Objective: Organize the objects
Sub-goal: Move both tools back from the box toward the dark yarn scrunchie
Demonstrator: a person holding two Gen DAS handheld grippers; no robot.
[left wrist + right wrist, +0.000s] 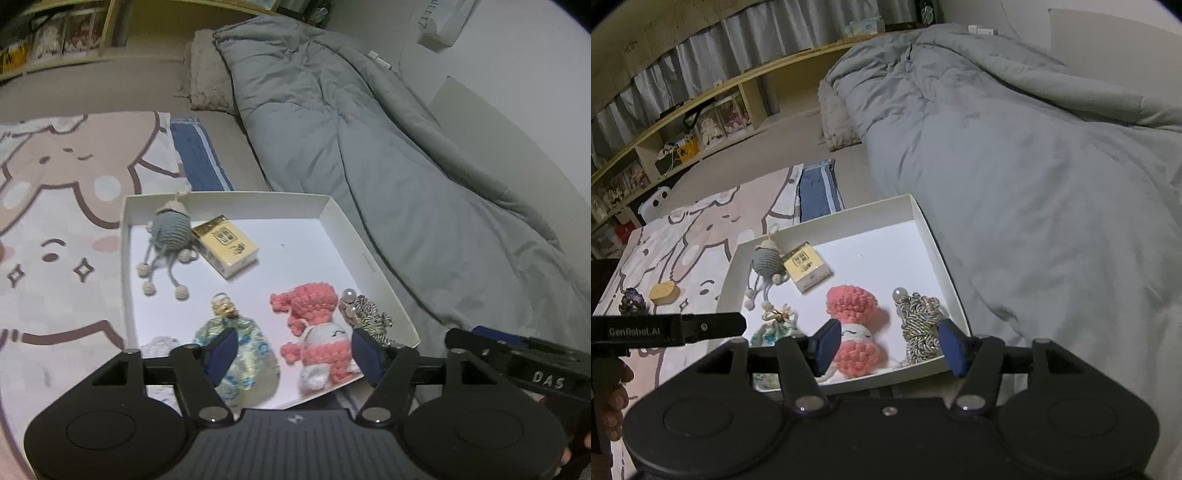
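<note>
A white shallow tray (332,210) (849,214) lies on the bed. It holds a grey crochet doll (171,225) (766,260), a yellow box (227,245) (809,269), a patterned pouch (247,365) (772,332), a pink crochet doll (317,306) (853,302) and a braided cord with beads (365,314) (919,328). My left gripper (295,350) hovers open above the tray's near edge, with pouch and pink doll below it. My right gripper (889,343) is open over the pink doll and cord, gripping nothing. An orange-yellow block (665,291) and a dark purple cluster (633,301) sit outside the tray.
A rumpled grey duvet (369,140) (1034,166) fills the right side, close to the tray. A cartoon-print mat (55,221) lies left, with a folded blue cloth (199,155) behind the tray. Low shelves (683,140) line the far wall.
</note>
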